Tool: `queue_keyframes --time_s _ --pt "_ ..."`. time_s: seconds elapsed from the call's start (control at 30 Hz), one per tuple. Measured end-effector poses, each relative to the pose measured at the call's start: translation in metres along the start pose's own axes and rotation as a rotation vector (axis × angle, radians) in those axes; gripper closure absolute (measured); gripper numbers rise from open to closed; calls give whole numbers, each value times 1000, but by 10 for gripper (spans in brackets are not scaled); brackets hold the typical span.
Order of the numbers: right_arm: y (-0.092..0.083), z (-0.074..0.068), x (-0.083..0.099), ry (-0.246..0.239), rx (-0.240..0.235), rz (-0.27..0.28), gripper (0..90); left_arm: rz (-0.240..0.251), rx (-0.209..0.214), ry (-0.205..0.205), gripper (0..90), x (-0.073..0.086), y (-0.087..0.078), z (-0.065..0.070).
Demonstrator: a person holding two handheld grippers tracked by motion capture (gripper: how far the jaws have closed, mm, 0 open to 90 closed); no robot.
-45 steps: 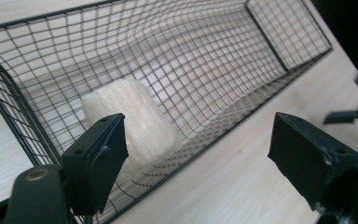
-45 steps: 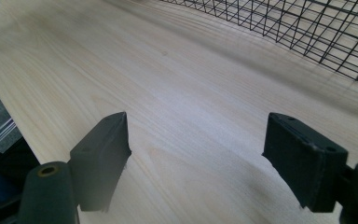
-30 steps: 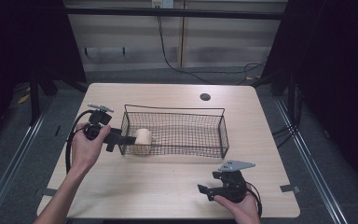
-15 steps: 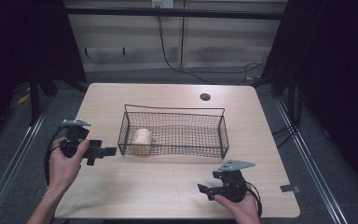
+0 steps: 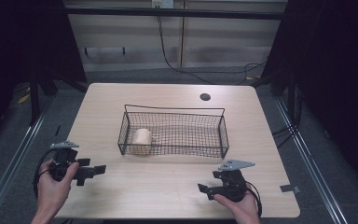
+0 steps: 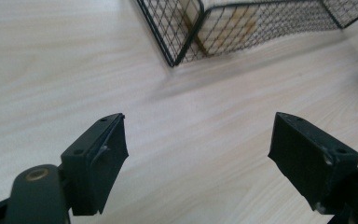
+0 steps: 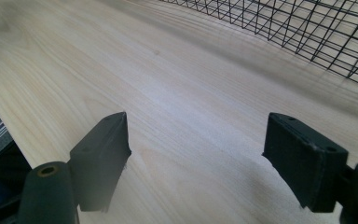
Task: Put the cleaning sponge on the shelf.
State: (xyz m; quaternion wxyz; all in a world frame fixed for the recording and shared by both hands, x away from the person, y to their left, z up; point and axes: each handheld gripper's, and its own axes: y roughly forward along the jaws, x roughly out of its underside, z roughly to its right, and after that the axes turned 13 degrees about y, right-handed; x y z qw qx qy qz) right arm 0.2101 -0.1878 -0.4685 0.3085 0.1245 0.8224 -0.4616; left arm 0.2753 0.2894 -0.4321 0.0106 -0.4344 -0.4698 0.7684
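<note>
both grippers, left [image 5: 95, 171] & right [image 5: 204, 190], jaws apart, empty; cup [image 5: 142, 140] in wire basket [image 5: 223, 135].

Pale wood-grain table [image 5: 121, 100]; round dark grommet hole [image 5: 205, 97] near far edge. Black cables [image 5: 177, 65] on grey floor beyond.

Bare table [image 5: 168, 186] fronts the wire basket [image 5: 175, 133], the sole obstacle.
</note>
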Motion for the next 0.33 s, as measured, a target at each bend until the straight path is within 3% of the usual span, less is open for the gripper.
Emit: queue_keyframes --time_s 0.17,0.23,0.33 --pt "0 0 0 2 5 -2 221 -13 -5 1 186 20 8 4" --pt "1 0 0 -6 10 6 221 16 9 -8 188 27 9 6" --pt "2 0 1 -12 20 14 222 16 24 -17 184 31 8 4"
